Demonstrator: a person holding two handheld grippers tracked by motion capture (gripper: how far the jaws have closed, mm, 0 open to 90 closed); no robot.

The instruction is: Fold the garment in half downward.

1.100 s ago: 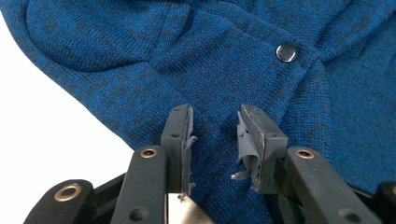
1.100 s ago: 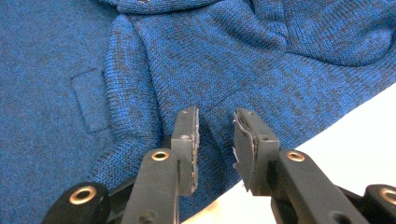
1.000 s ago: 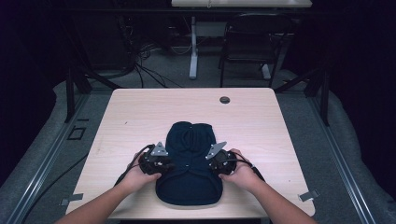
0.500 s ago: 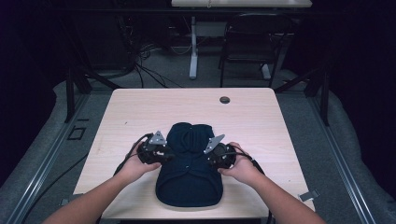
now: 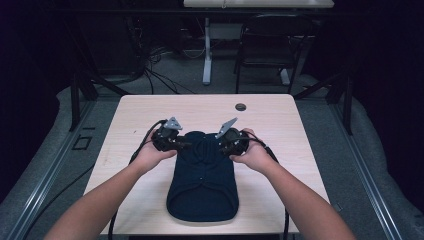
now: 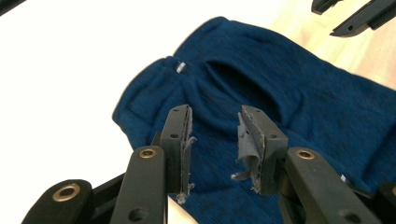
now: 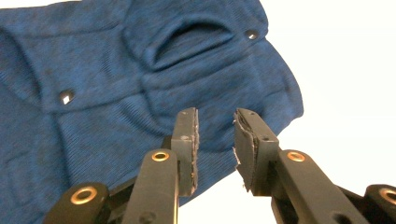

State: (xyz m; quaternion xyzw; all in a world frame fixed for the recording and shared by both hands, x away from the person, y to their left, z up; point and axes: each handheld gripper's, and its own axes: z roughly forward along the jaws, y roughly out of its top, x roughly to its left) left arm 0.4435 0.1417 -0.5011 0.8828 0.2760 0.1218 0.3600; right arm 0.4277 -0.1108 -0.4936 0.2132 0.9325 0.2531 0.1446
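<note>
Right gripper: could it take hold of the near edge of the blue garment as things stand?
Probably yes. The right gripper has its jaws open just above the edge of the blue garment, which lies flat on the table with nothing between them.

No readable text, labels, brands, numbers or signs anywhere.
</note>
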